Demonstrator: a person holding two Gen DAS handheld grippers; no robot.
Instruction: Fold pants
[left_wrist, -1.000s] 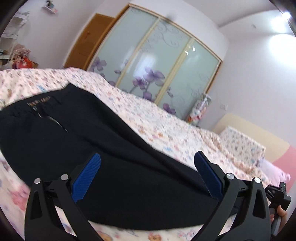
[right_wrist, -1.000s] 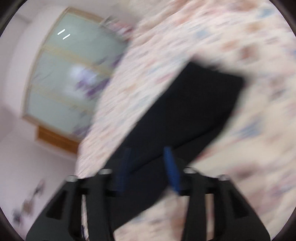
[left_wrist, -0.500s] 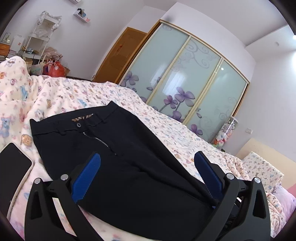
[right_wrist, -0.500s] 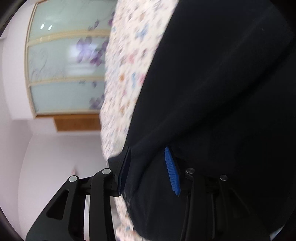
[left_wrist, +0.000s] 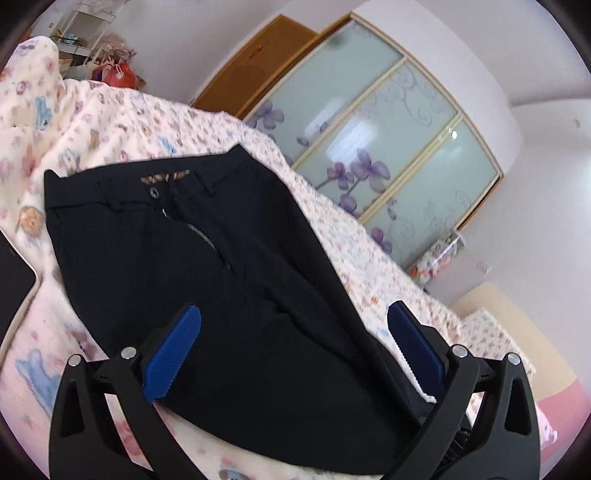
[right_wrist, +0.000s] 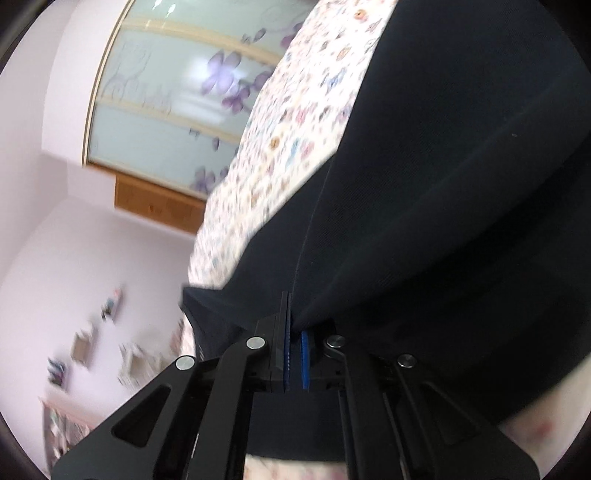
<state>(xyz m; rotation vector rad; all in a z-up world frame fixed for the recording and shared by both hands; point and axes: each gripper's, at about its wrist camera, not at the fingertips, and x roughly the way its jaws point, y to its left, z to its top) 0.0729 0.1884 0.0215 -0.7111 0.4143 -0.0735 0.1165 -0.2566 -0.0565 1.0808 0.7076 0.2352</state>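
Observation:
Black pants (left_wrist: 221, 277) lie flat on the flowered bed, waistband with button and zip toward the far left. My left gripper (left_wrist: 293, 310) hovers open just above the thigh part, its blue pads (left_wrist: 173, 354) wide apart with cloth beneath them, not pinched. In the right wrist view the pants (right_wrist: 443, 184) fill the right side. My right gripper (right_wrist: 293, 325) is shut on a fold at the edge of the dark cloth, the blue pads (right_wrist: 303, 354) pressed together on it.
A cream bedspread (left_wrist: 110, 122) with small cartoon prints covers the bed. A black phone (left_wrist: 11, 280) lies at the left edge. Behind the bed stand a wardrobe (left_wrist: 369, 129) with frosted flowered doors and a wooden door (left_wrist: 258, 66); a pillow (left_wrist: 491, 332) sits at right.
The right gripper's pads, apart around the pants edge before, have closed on the cloth. The left gripper has shifted along the pants, stays open, and the waistband now sits nearer the middle.

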